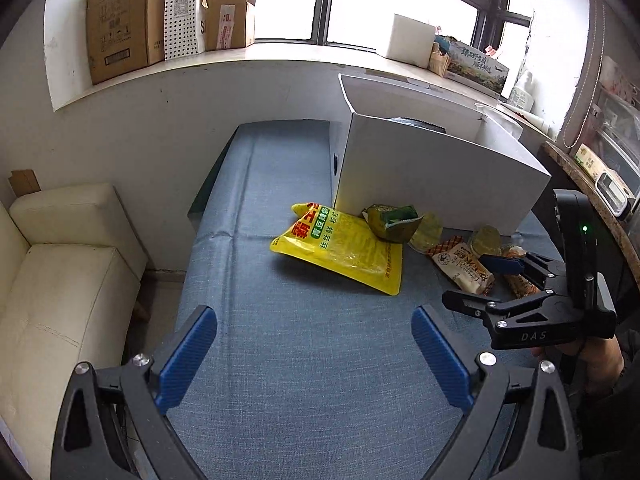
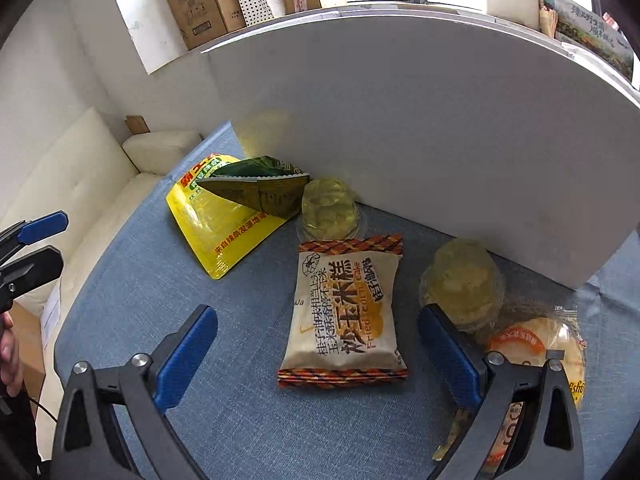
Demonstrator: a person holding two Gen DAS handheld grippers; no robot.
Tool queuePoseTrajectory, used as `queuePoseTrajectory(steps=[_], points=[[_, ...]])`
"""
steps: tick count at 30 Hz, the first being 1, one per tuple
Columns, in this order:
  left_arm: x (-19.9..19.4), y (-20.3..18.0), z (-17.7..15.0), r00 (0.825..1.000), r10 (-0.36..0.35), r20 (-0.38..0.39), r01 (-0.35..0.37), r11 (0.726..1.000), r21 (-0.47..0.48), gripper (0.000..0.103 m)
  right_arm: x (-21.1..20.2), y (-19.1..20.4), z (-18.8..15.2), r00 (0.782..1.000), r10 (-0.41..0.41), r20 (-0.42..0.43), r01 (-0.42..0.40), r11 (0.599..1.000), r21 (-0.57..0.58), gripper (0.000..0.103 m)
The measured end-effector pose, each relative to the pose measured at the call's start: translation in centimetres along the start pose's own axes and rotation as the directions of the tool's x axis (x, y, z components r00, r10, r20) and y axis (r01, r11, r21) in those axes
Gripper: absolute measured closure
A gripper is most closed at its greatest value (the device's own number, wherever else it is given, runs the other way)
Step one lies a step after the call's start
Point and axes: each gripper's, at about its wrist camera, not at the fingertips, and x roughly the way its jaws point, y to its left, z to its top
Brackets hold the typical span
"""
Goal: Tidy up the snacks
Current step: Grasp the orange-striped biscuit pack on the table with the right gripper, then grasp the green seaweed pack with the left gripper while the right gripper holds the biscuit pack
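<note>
Snacks lie on the blue cloth in front of a white box [image 1: 432, 176] [image 2: 420, 132]. A yellow bag [image 1: 344, 246] [image 2: 216, 224] has a green packet [image 1: 394, 222] [image 2: 260, 192] resting on it. A beige corn-cake packet [image 2: 344, 312] [image 1: 462, 266] lies between two clear jelly cups [image 2: 330, 210] [image 2: 462, 284]. An orange-labelled packet [image 2: 536, 344] lies at the right. My left gripper [image 1: 314, 354] is open and empty above bare cloth. My right gripper [image 2: 316, 354] [image 1: 486, 280] is open, just short of the corn-cake packet.
A cream sofa [image 1: 60, 280] [image 2: 80, 184] stands left of the table. Cardboard boxes [image 1: 124, 20] sit on the windowsill above the white wall. A shelf with items [image 1: 600, 168] is at the far right. The blue cloth [image 1: 280, 360] covers the table.
</note>
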Motion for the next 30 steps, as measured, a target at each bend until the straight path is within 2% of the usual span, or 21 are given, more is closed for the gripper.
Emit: queuePoseTrajectory(steps=[3,4,12,15,19,22,27,30], points=[[0.8,-0.2,0.0,1.0,-0.004,-0.019,0.004,1.0,0.002,0.003,0.2,0.8,0.2,0.997,-0.079,0.016,0.08,0.995,-0.057,0.036],[1.0,-0.4,0.0,1.0,-0.005,-0.023,0.005,1.0,0.01,0.003,0.2,1.0,0.2,0.994,-0.109,0.021,0.11,0.992,-0.068,0.052],[3.6,-1.7,0.9,0.998,0.0,-0.069,0.007,0.994,0.11,0.003,-1.5,-0.1,-1.0,0.998,-0.048,0.04,0.048,0.999,0.009,0.053],[4.6,-2.1,1.9,0.995,-0.039,-0.094,0.052,0.989,0.137,0.003,-3.2,-0.6,-1.9,0.996,-0.046,0.07,0.044,0.998,0.033,0.053],[5.7,-3.6,3.7,0.995,-0.075,-0.073,0.087,0.98,0.177,0.003,-5.7,-1.1,-3.5,0.992,-0.036,0.12,0.025,0.996,0.088,0.053],[7.4,-5.2,5.1,0.995,-0.046,-0.088,0.063,0.977,0.203,0.004,-7.6,-1.4,-4.6,0.989,-0.018,0.149,0.0,0.992,0.123,0.053],[10.4,-7.7,6.4,0.99,-0.046,-0.13,0.076,0.969,0.236,0.004,-9.7,-1.8,-5.3,0.983,-0.015,0.181,-0.014,0.987,0.158,0.053],[12.2,-8.5,6.7,0.988,-0.007,-0.151,0.046,0.967,0.252,0.004,-10.0,-2.3,-6.0,0.982,-0.025,0.186,-0.008,0.984,0.176,0.053]])
